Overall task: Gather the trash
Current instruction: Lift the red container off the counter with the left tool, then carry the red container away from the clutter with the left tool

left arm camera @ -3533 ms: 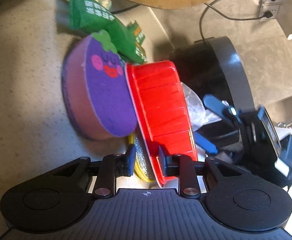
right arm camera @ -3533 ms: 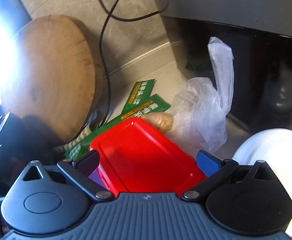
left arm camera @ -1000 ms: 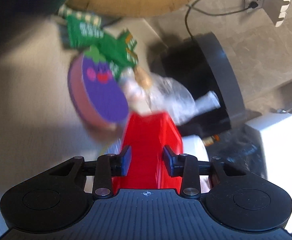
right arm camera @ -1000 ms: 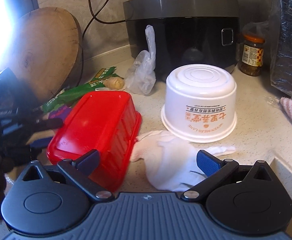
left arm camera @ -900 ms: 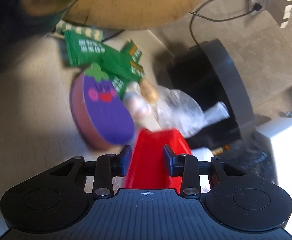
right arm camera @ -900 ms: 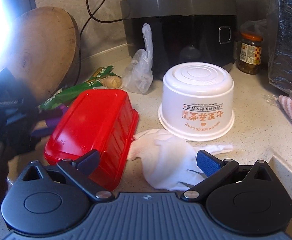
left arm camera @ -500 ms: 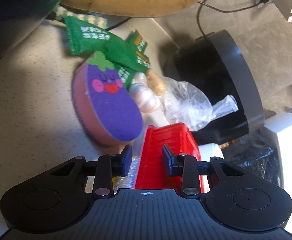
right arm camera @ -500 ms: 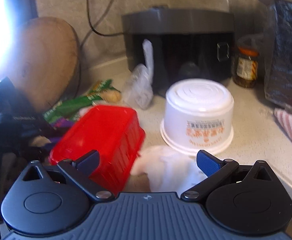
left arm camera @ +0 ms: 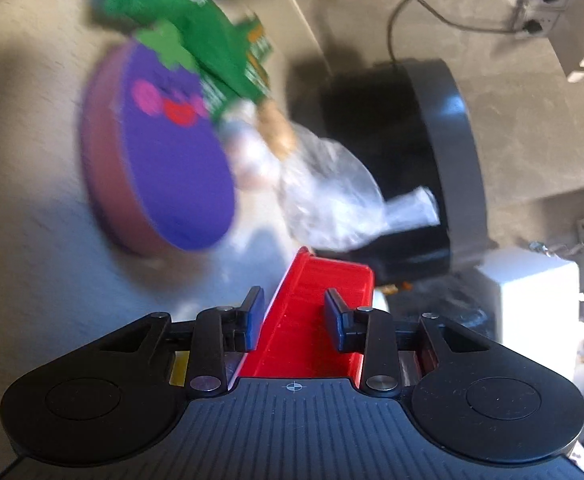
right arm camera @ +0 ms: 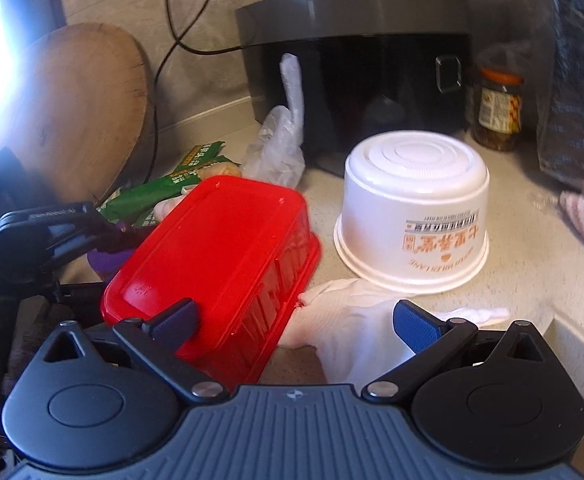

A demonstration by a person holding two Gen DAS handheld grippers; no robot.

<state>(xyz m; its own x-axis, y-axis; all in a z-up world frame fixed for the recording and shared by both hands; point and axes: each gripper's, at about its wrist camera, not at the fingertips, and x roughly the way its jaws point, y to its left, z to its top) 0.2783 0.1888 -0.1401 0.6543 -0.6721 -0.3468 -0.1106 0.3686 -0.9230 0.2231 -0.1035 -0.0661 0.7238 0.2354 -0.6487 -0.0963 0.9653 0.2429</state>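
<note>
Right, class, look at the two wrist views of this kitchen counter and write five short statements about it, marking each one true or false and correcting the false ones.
1. The white bowl stands upside down on the counter. True.
2. The red container lies between the fingers of the left gripper. True.
3. The right gripper is clamped shut on the white bowl. False: its fingers stand wide apart, and the bowl sits beyond them, untouched.
4. The clear plastic bag lies in front of the black cooker. True.
5. The jar stands left of the wooden board. False: it stands at the far right, beside the cooker.
</note>
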